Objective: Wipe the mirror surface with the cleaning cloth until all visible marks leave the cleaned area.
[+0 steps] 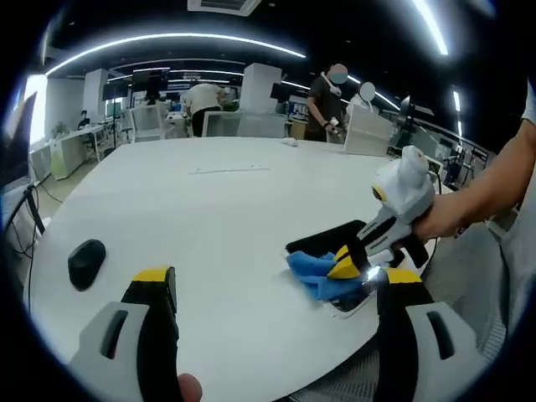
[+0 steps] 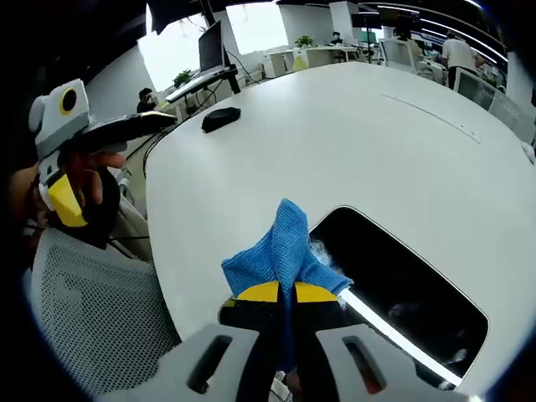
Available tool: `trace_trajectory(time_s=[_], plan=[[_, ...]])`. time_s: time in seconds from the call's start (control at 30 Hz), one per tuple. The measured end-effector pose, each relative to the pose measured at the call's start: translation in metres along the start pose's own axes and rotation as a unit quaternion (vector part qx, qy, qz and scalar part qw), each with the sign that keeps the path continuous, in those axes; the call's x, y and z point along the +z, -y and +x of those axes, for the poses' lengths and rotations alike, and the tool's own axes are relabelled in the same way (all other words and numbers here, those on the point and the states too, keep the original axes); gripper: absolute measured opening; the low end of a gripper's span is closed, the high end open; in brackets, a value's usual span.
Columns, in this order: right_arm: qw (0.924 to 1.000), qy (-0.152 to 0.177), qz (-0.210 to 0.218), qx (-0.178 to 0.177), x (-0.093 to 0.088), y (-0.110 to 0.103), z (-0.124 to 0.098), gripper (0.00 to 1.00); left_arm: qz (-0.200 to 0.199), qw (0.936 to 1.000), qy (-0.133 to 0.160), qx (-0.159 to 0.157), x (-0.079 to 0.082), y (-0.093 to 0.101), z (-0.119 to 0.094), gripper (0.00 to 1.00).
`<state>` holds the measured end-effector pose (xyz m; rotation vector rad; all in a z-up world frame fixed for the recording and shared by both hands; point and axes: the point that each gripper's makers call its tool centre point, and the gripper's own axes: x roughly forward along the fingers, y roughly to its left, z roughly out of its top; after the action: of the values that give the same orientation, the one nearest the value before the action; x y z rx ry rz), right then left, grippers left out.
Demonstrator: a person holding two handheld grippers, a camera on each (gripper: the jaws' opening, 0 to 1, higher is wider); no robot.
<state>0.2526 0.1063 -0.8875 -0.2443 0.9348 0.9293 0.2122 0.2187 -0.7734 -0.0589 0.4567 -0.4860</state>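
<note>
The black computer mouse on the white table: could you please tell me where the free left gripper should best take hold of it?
Grip the mouse across its narrow sides, coming down from above: it lies flat and low on the table with open space around it. The left gripper is open.

The cloth (image 2: 286, 249) is a blue woven fabric with a fine, nubbly, matt weave. The mirror (image 2: 402, 285) is glossy and dark, smooth as glass, throwing back a bright strip of ceiling light. The table (image 2: 352, 142) is white, smooth and matt with a faint sheen. The right gripper (image 2: 287, 293) looks like plastic, yellow tips on black, its body pale grey. The chair (image 2: 92, 327) back is grey mesh. The mouse (image 1: 86, 261) is matt black.
</note>
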Motion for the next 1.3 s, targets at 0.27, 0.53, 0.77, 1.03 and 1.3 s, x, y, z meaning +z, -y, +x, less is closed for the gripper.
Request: trace_trajectory(time_s=[0.27,0.53,0.77,1.03,1.3], plan=[[0.9998,-0.001,0.012,-0.017,0.016,0.021,0.006,0.0,-0.007,1.0,-0.003,0.003,-0.005,-0.005,0.001,0.99],[0.9992,-0.004,0.028,-0.028,0.03,0.035,0.006,0.0,-0.008,0.9999,-0.007,0.0,-0.008,-0.001,0.005,0.99],[0.9983,-0.006,0.052,-0.028,0.038,0.04,0.008,0.0,-0.012,0.9999,-0.007,0.003,-0.008,-0.002,0.003,0.99],[0.998,-0.014,0.058,-0.02,0.034,0.045,0.005,0.0,-0.014,0.9999,-0.004,0.007,-0.006,-0.006,0.003,0.99],[0.9978,-0.02,0.055,-0.032,0.026,0.05,-0.006,0.0,-0.015,0.9998,0.002,0.01,-0.002,-0.008,0.004,0.99]])
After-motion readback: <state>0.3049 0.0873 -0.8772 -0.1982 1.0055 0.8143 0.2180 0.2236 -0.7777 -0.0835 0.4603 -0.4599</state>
